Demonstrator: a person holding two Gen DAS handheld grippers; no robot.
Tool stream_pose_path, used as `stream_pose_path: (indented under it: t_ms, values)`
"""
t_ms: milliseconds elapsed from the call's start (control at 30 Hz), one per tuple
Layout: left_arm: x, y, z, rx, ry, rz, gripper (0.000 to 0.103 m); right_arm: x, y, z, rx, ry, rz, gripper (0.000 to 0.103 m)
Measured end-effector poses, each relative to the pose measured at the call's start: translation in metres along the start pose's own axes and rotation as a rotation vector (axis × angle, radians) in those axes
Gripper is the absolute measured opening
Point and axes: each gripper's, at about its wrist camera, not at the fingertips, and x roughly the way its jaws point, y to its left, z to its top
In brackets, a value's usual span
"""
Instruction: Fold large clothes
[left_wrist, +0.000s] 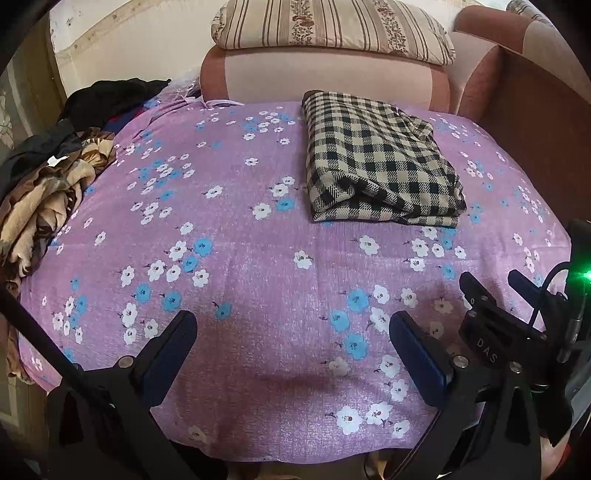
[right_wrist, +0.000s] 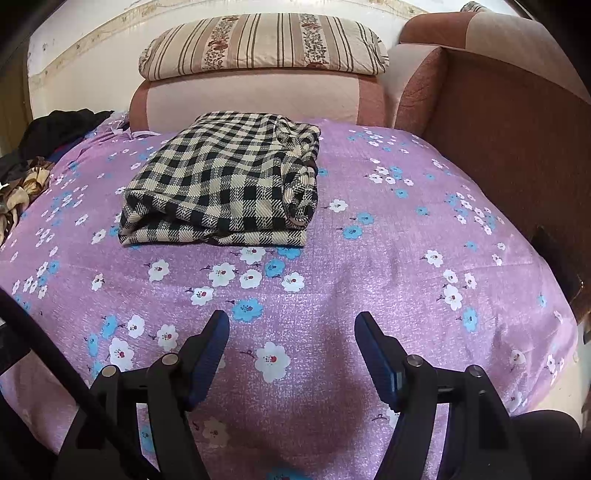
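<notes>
A black and cream checked garment (left_wrist: 380, 162) lies folded into a thick rectangle on the purple flowered bedspread (left_wrist: 229, 229), toward the far side. It also shows in the right wrist view (right_wrist: 225, 184) on the bedspread (right_wrist: 388, 240). My left gripper (left_wrist: 293, 325) is open and empty above the near part of the bed, well short of the garment. My right gripper (right_wrist: 291, 325) is open and empty, also near the front edge. The right gripper shows from the side in the left wrist view (left_wrist: 491, 284).
A heap of unfolded brown, cream and black clothes (left_wrist: 55, 173) lies at the bed's left edge. A pink and brown sofa back (left_wrist: 325, 81) with a striped pillow (left_wrist: 332, 26) stands behind the bed. A brown armrest (right_wrist: 498, 122) bounds the right side.
</notes>
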Motion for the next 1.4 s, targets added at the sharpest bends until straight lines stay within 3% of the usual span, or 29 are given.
stream_pose_path:
  t_ms: [533,767,833,867,900,1000,1067,1200,1300,1400]
  values:
    - [0.010,0.003,0.000,-0.014,0.031,-0.006,0.103,0.005,0.000,0.005,0.000,0.012,0.004,0.075]
    - [0.012,0.010,0.001,-0.037,0.034,-0.007,0.103,0.004,-0.007,0.062,0.000,-0.043,0.085,0.075]
    - [0.014,0.012,0.001,-0.042,0.037,-0.002,0.103,0.010,-0.004,0.084,-0.008,-0.071,0.124,0.066]
    - [0.015,0.014,0.002,-0.045,0.040,0.001,0.103,0.013,0.000,0.090,-0.018,-0.073,0.141,0.045]
    - [0.016,0.015,0.002,-0.050,0.042,0.003,0.103,0.018,0.007,0.099,-0.030,-0.060,0.184,0.036]
    - [0.018,0.021,0.003,-0.070,0.047,0.008,0.103,0.031,0.031,0.114,-0.039,-0.010,0.375,0.033]
    - [0.019,0.023,0.003,-0.080,0.052,0.011,0.103,0.049,0.051,0.120,-0.051,0.047,0.442,0.033]
    - [0.018,0.025,0.002,-0.080,0.053,0.014,0.103,0.101,0.090,0.118,-0.046,0.265,0.560,0.036]
    - [0.017,0.026,0.001,-0.076,0.042,0.021,0.103,0.103,0.103,0.113,-0.083,0.267,0.558,0.045]
    - [0.021,0.025,0.001,-0.076,0.051,0.016,0.103,0.092,0.097,0.113,-0.094,0.262,0.642,0.046]
